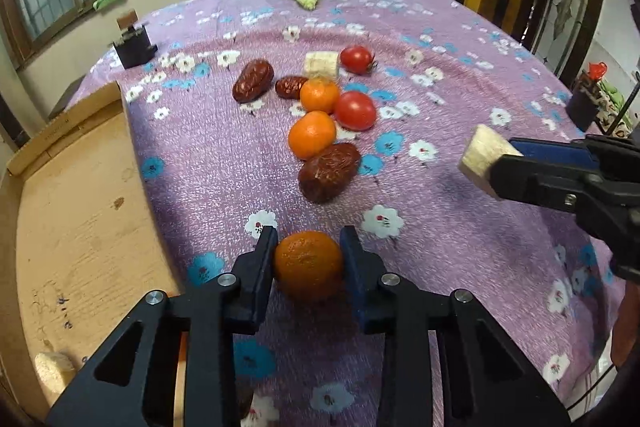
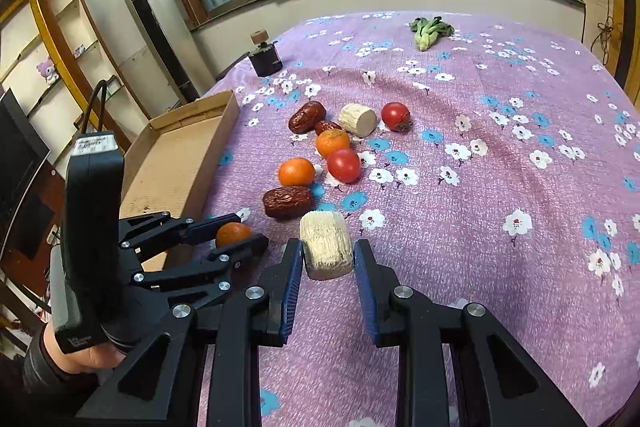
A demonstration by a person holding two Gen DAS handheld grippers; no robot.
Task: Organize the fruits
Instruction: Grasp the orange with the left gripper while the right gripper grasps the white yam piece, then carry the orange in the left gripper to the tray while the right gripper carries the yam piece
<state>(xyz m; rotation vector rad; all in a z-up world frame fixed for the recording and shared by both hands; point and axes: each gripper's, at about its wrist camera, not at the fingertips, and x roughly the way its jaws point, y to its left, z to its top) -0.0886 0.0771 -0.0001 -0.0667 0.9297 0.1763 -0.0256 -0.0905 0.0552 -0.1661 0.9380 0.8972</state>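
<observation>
Fruits lie in a loose cluster near the middle of the worktop (image 2: 500, 155), which is covered by a purple floral cloth: two oranges (image 1: 312, 135), two tomatoes (image 1: 355, 110), three dark red dates (image 1: 329, 172) and a pale cut banana piece (image 1: 321, 65). The left hand-held gripper (image 1: 308, 247) is closed on a third orange (image 1: 308, 265), its pads pressing both sides of the fruit, which sits low over the cloth near the worktop's near edge. The right hand-held gripper (image 2: 327, 251) is closed on a second pale banana piece (image 2: 326, 245), holding it clear above the cloth, to the right of the cluster in the left wrist view. An open cardboard tray (image 2: 180, 163) rests at the left edge of the worktop, just beside the left hand-held gripper; a pale piece (image 1: 54, 367) lies in its near corner. A leafy green vegetable (image 2: 430, 31) lies at the far side, well apart from the fruits. A small dark object (image 2: 264, 59) stands near the far left corner.
</observation>
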